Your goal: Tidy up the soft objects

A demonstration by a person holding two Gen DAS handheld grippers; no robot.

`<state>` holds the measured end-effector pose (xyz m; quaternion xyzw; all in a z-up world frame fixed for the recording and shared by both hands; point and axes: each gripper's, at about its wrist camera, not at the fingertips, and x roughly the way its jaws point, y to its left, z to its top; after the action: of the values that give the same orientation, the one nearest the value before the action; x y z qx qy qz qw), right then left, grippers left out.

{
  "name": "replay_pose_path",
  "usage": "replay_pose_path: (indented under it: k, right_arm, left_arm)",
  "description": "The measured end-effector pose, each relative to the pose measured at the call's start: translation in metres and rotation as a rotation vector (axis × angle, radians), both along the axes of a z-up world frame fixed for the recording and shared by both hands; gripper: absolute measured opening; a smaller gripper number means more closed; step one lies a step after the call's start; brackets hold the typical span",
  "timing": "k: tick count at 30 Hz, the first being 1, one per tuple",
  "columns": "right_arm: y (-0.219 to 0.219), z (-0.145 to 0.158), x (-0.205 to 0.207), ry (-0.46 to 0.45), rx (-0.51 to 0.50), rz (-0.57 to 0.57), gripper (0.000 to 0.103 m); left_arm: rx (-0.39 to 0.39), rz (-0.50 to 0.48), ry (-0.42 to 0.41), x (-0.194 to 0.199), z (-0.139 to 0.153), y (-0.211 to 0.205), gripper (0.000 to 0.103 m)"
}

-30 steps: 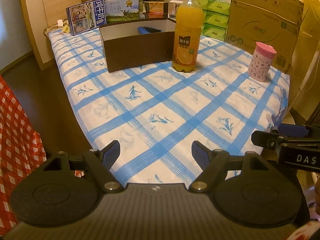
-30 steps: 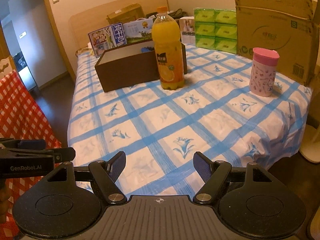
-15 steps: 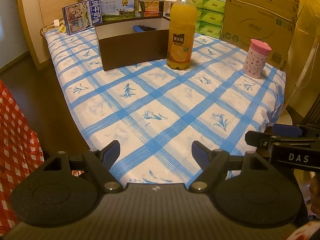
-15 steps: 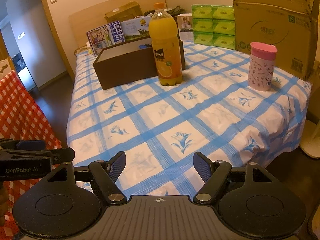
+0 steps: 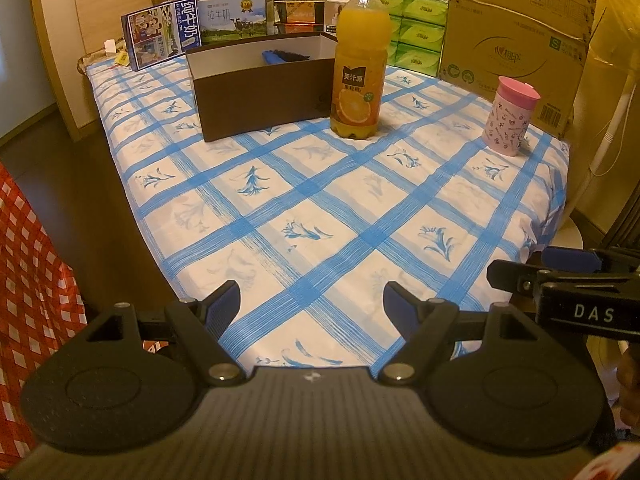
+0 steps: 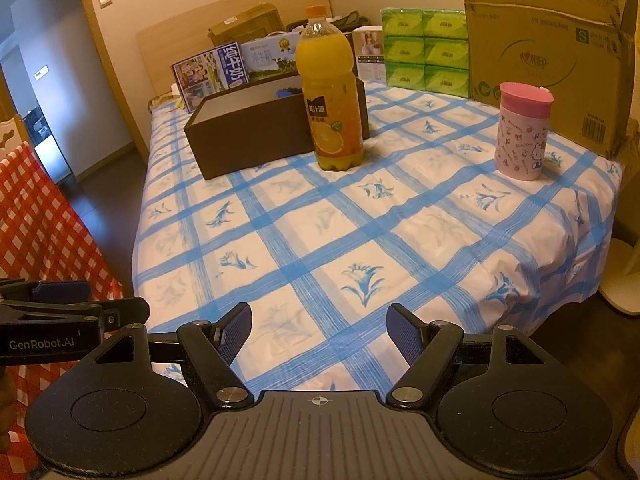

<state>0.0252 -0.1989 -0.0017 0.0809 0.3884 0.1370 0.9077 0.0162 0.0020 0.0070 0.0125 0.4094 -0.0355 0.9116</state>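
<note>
Blue-and-white checked cloth with flower prints [image 5: 320, 208] covers the long table in front of you, under warm dim room light. Your left gripper [image 5: 312, 300] hangs over the near edge with its blue-padded jaws spread wide and nothing between them. Your right gripper [image 6: 320, 322] is likewise released and empty, just beside the left one; each shows at the side of the other's view.

From the left gripper, the tall clear plastic bottle of orange juice with an orange cap [image 5: 360, 60] stands upright at about 12 o'clock, well apart from you. Touching or just beside it, at 11 o'clock, sits the open dark-brown cardboard box with a white inside [image 5: 260, 92]; a small blue and black item [image 5: 284, 56] lies in it near the back wall, too small to tell what it is. At 1 o'clock the pink-lidded cup with cartoon prints [image 5: 510, 116] stands upright near the right edge of the cloth.

Beyond these, along the far end, milk cartons with blue printing [image 5: 164, 36], stacked green tissue packs [image 5: 416, 36] and a large brown corrugated carton [image 5: 516, 40] line up. Red-and-white checked fabric [image 5: 28, 280] hangs at 9 o'clock.
</note>
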Motion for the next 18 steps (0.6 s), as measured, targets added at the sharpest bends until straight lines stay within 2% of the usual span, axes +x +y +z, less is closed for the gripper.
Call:
replay_pose_path:
  k: [18]
  right_arm:
    - [0.0011,-0.0010,0.0002,-0.002,0.002,0.002,0.074]
  left_arm:
    - [0.001,0.001,0.001,0.0001,-0.0007,-0.0005,0.077]
